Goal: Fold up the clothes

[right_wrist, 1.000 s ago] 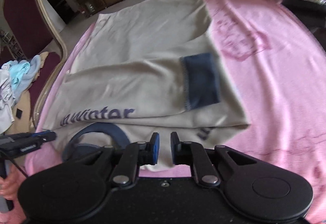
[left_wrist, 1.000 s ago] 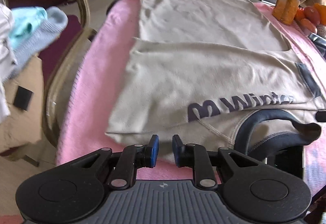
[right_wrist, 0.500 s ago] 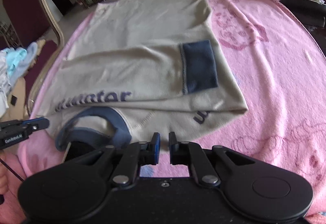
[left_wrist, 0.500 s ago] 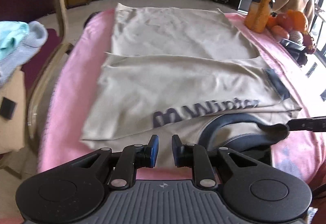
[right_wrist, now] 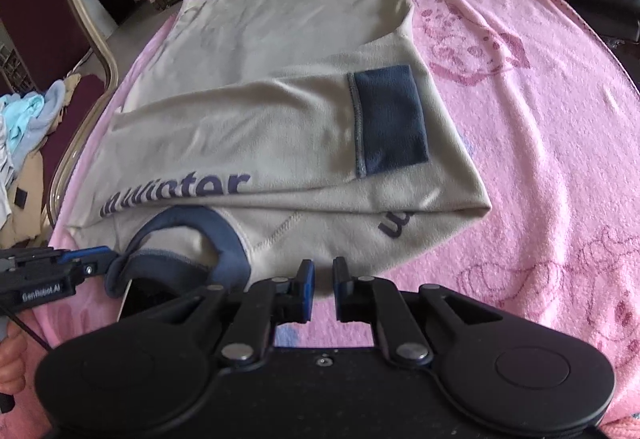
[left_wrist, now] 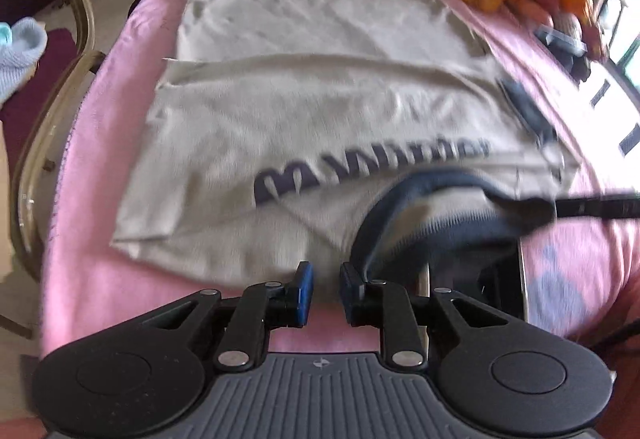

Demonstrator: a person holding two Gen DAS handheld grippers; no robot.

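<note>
The beige shirt (right_wrist: pixel 256 107) lies folded on the pink blanket (right_wrist: pixel 540 127), mid-frame. The left claw (left_wrist: pixel 325 291) and the right claw (right_wrist: pixel 323 289) sit low at the shirt's near edge, both narrow and holding nothing.

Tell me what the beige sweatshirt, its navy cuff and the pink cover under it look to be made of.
Sweatshirt: soft matte fleece, probably; a fuzzy nap and rounded folds.
Cuff: navy knit fabric, finely textured, joined by visible stitching.
Pink cover: likely terry or plush towelling; a looped, nubbly pile with a darker printed pattern.
</note>
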